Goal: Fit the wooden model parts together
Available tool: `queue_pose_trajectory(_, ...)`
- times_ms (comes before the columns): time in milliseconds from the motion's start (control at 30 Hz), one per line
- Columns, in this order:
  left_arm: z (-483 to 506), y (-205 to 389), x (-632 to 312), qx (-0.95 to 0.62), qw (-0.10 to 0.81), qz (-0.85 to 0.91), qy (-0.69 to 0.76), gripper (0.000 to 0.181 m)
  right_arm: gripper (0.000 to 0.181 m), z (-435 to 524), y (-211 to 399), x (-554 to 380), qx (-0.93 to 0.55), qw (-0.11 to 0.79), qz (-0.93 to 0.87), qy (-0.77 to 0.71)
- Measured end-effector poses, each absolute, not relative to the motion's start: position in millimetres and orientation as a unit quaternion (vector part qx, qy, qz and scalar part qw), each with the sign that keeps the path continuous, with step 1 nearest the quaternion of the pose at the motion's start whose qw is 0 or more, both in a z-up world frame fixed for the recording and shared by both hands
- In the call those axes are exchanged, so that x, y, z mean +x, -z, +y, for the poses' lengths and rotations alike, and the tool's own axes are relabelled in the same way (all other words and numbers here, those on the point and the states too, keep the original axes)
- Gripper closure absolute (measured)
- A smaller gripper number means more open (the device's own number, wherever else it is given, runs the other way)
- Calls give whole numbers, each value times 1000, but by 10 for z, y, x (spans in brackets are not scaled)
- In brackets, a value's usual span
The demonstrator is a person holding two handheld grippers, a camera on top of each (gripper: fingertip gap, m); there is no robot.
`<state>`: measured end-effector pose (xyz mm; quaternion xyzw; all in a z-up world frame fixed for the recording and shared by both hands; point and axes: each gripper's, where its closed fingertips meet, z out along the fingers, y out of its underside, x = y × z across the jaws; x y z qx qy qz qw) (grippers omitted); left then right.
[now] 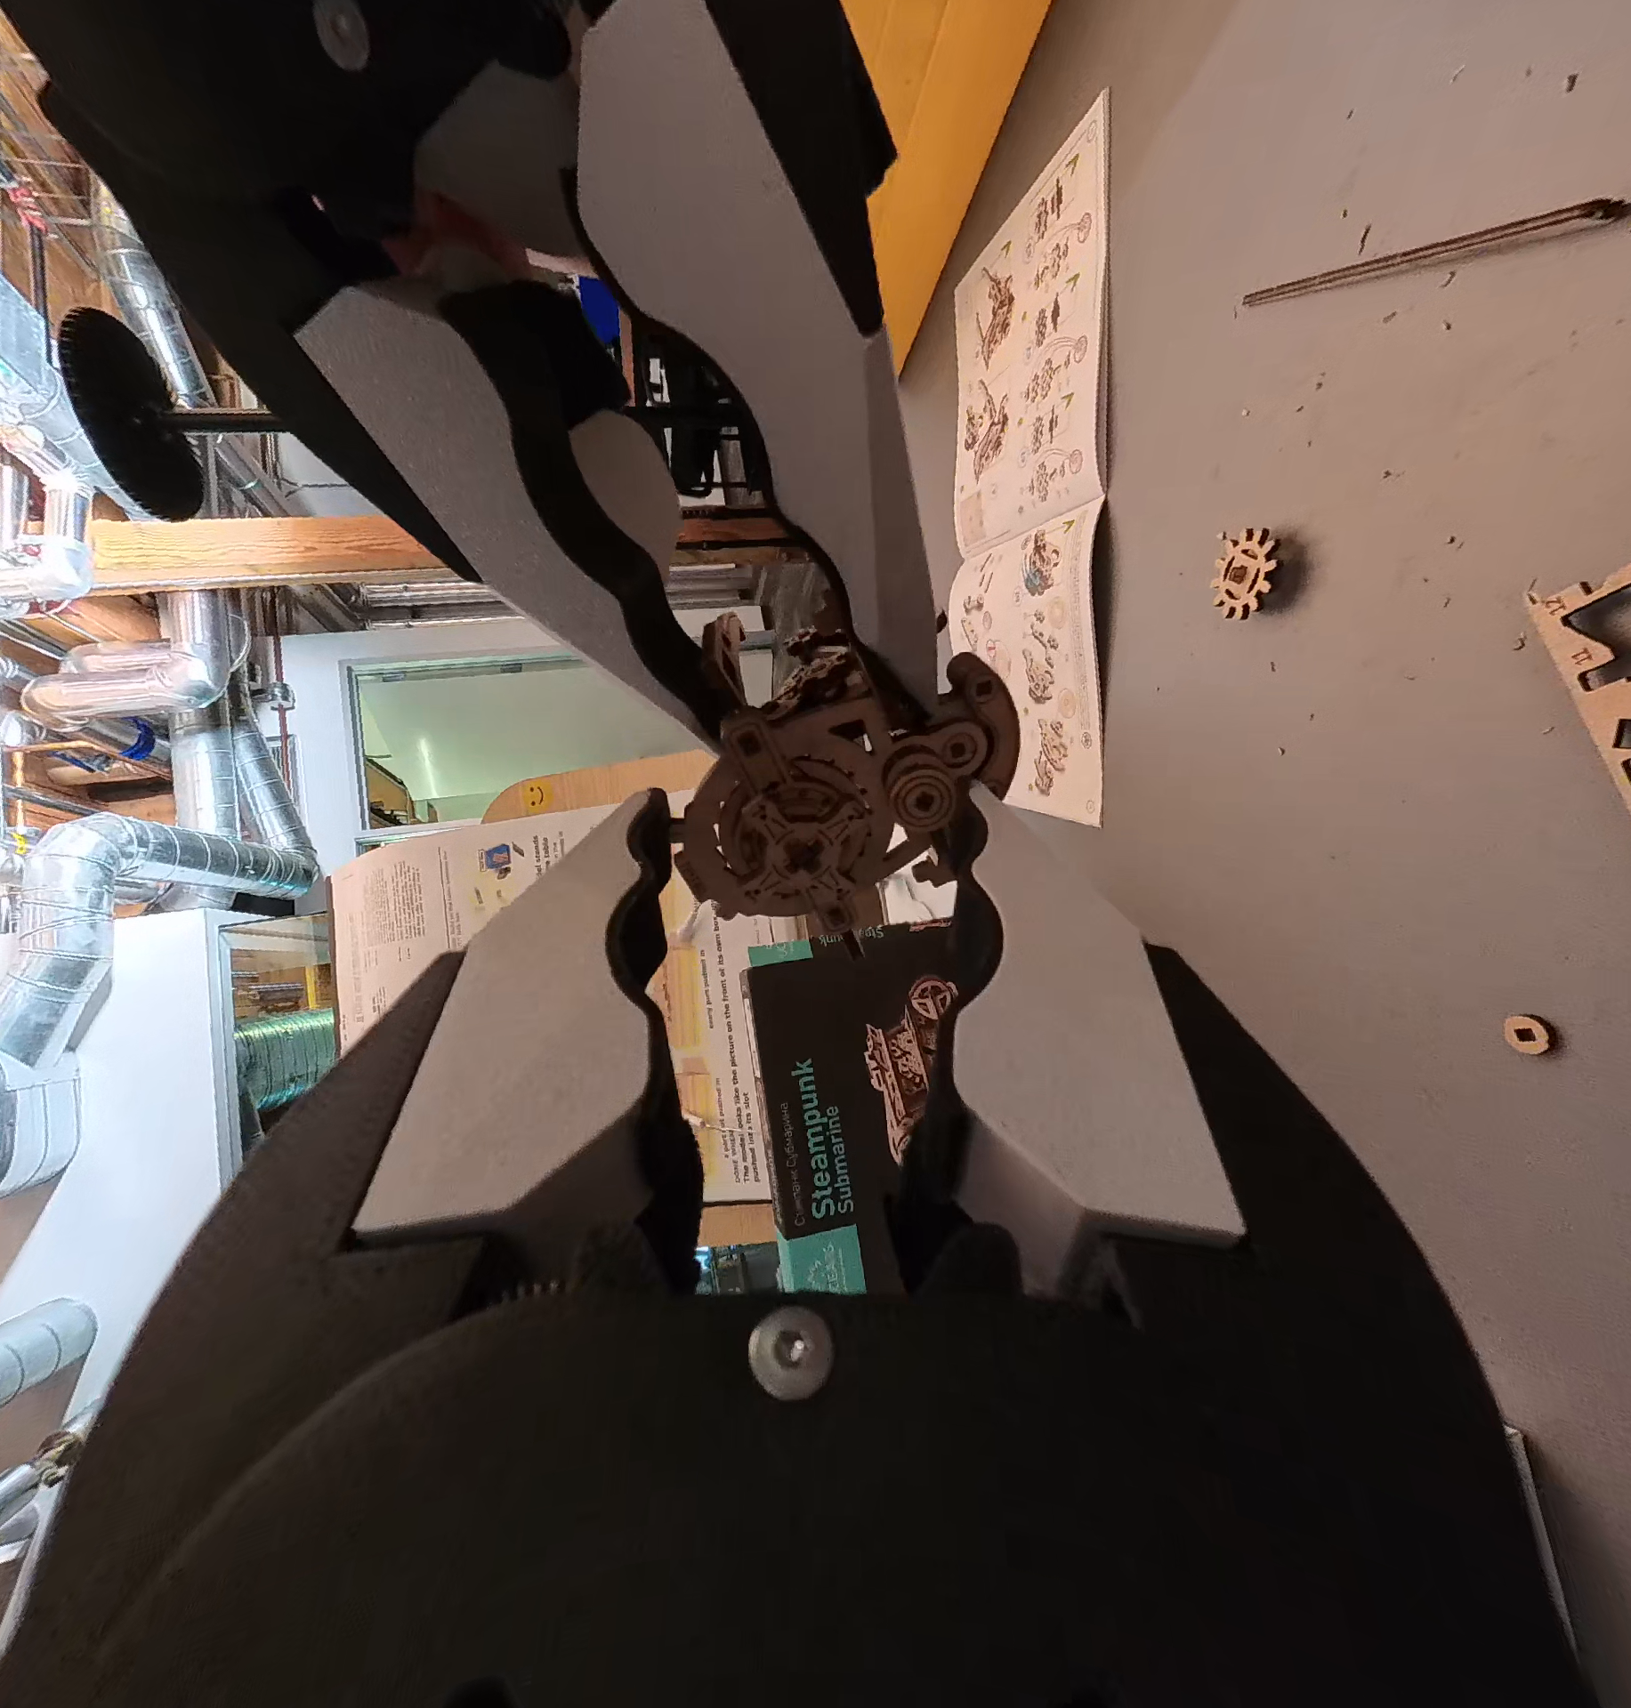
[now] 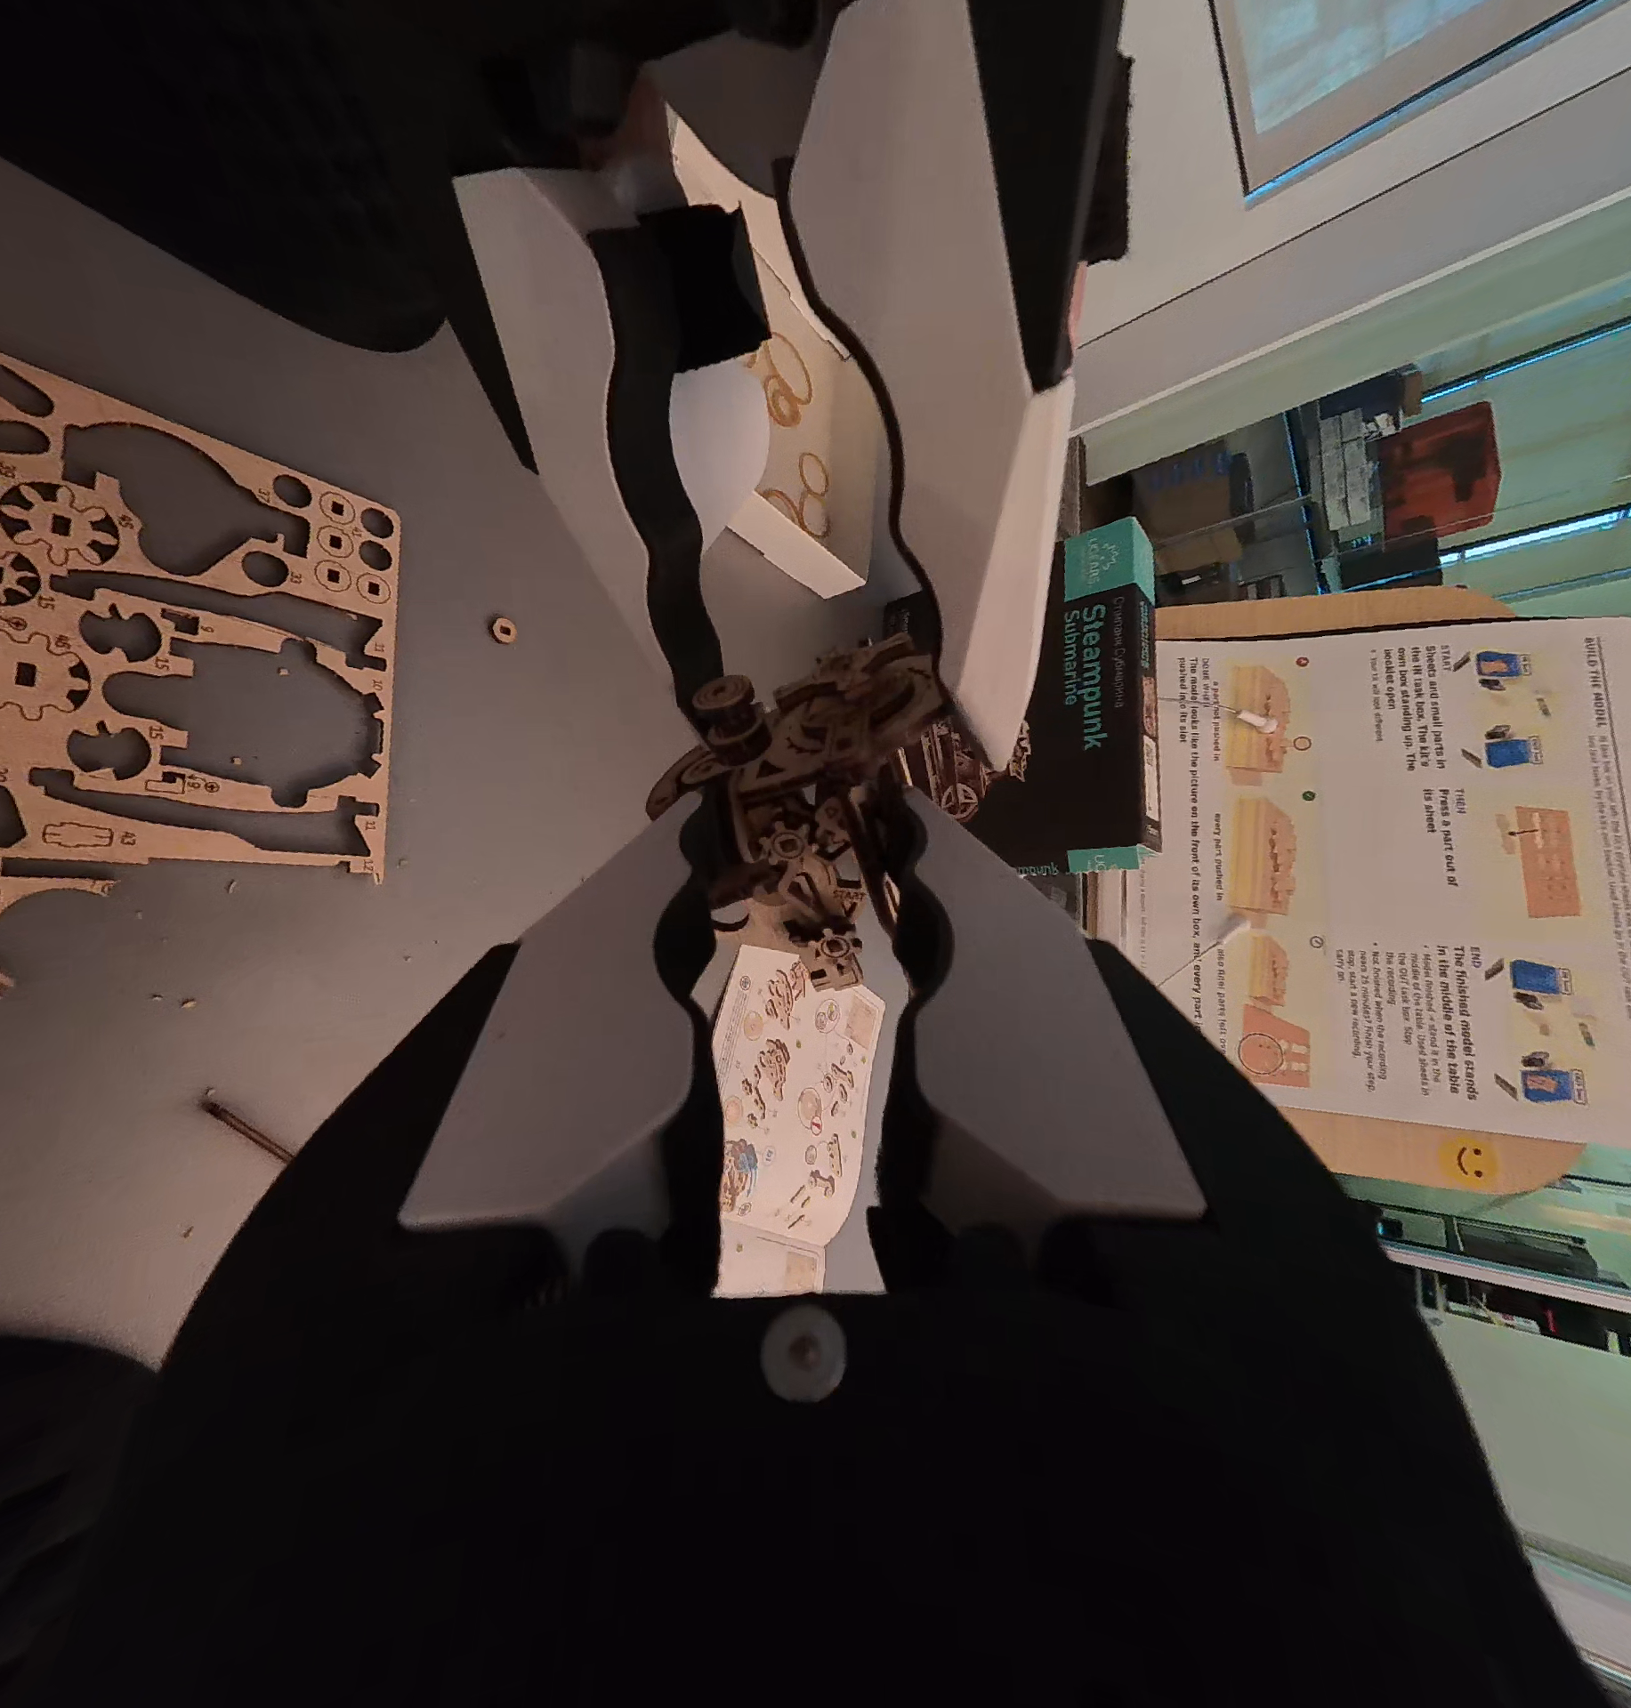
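Note:
A dark wooden model made of gears and curved plates hangs in the air above the grey table, held between both grippers. My left gripper comes in from below in the left wrist view, its two fingers closed on the model's sides. My right gripper reaches in from above and grips the model's upper part. In the right wrist view the model sits between my right gripper's fingers, with the left gripper opposite.
On the table lie a loose gear, a small washer, a thin wooden stick, an open instruction booklet and a punched part sheet. The dark kit box and a printed poster stand behind. Less than 4 cm separates the two grippers' tips.

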<state>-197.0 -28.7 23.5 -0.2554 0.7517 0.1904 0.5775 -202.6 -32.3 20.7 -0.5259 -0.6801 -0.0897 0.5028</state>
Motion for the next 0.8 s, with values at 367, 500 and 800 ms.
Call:
queue_pose_trajectory(367, -256, -177, -1965, -269, 564, 758, -184, 122, 150, -313, -156, -2035, -520, 499, -688, 83)
queue_pose_trajectory(500, -249, -166, -1961, -276, 562, 760, -175, 122, 150, -311, -145, -2031, -520, 497, -689, 82)
queue_pose_trajectory(800, -233, -239, -1963, -281, 577, 749, -168, 123, 150, -297, -210, -2021, -518, 513, -680, 84)
